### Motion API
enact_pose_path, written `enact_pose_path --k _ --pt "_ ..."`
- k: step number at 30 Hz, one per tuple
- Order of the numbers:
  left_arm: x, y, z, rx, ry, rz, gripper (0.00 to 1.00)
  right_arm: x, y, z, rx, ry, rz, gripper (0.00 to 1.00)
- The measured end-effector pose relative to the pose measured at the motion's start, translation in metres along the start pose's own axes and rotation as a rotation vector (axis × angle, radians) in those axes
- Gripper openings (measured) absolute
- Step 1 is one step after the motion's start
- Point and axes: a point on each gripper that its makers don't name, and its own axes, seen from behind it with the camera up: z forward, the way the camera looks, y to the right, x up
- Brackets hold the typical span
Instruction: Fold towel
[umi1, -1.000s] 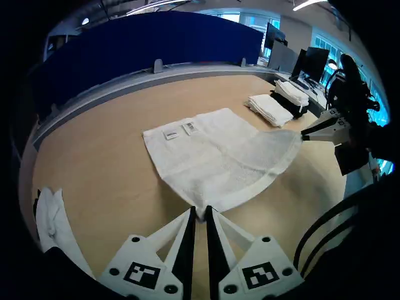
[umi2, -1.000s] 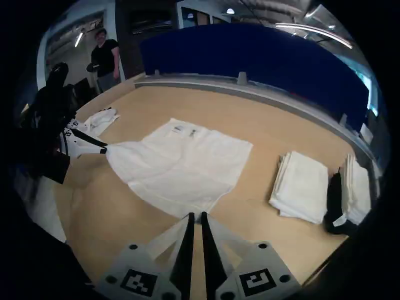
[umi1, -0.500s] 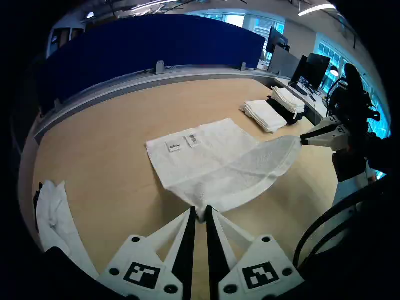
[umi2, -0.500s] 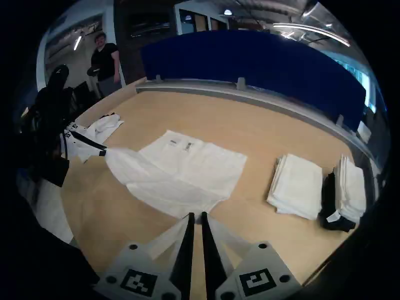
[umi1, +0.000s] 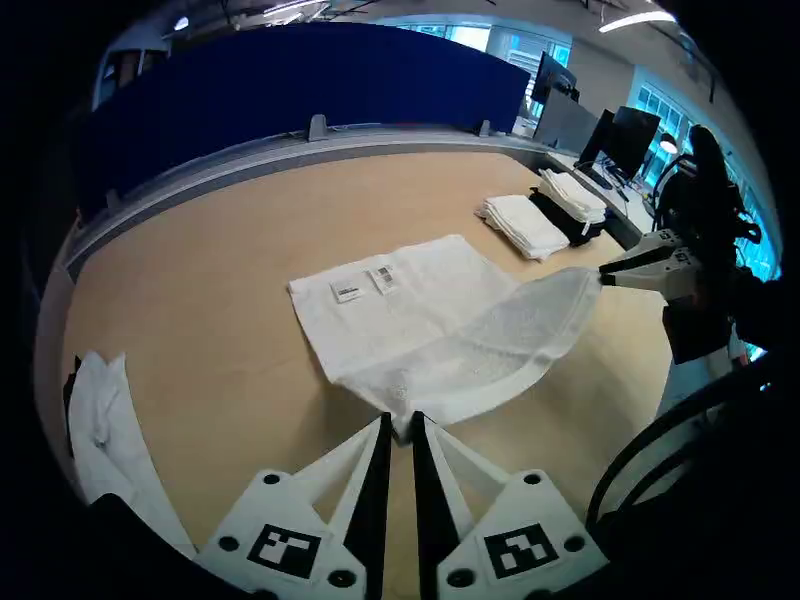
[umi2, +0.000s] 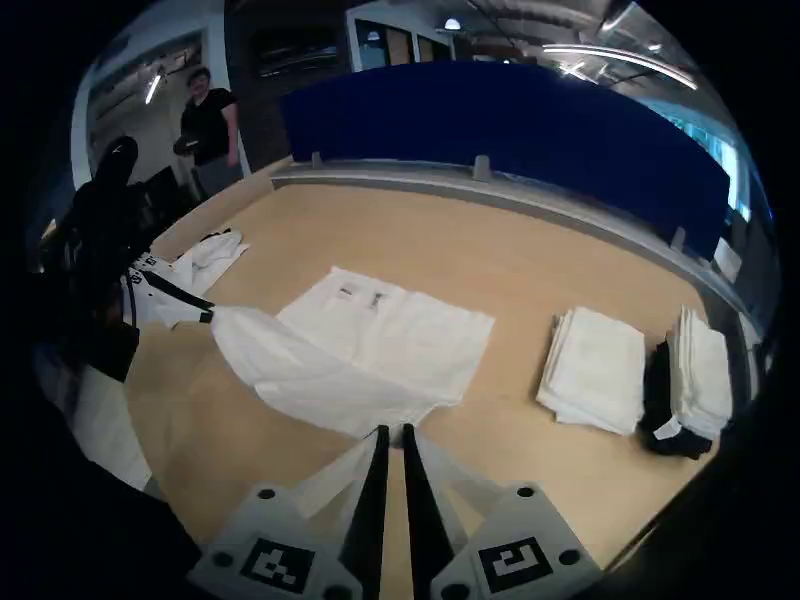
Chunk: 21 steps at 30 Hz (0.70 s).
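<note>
The left claw and the right claw are each clamped on a near corner of the towel, holding that edge above the desk while the far half lies flat, apparently to fold it over.

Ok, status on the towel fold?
Left gripper shut on towel corner, right gripper shut on the other. Near edge lifted, far half flat. Folded stacks well aside.
</note>
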Motion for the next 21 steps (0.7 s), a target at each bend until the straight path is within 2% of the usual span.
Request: enact_pose_path --k 8,21 --pt "0.004 -0.006 0.006 -0.005 -0.006 -0.015 0.14 0.005 0.005 0.01 -0.006 0.001 0.005 0.1" --pt "0.03 -0.022 0.033 -0.006 0.011 -0.06 0.14 0.028 0.032 0.045 -0.018 0.027 0.026 0.1"
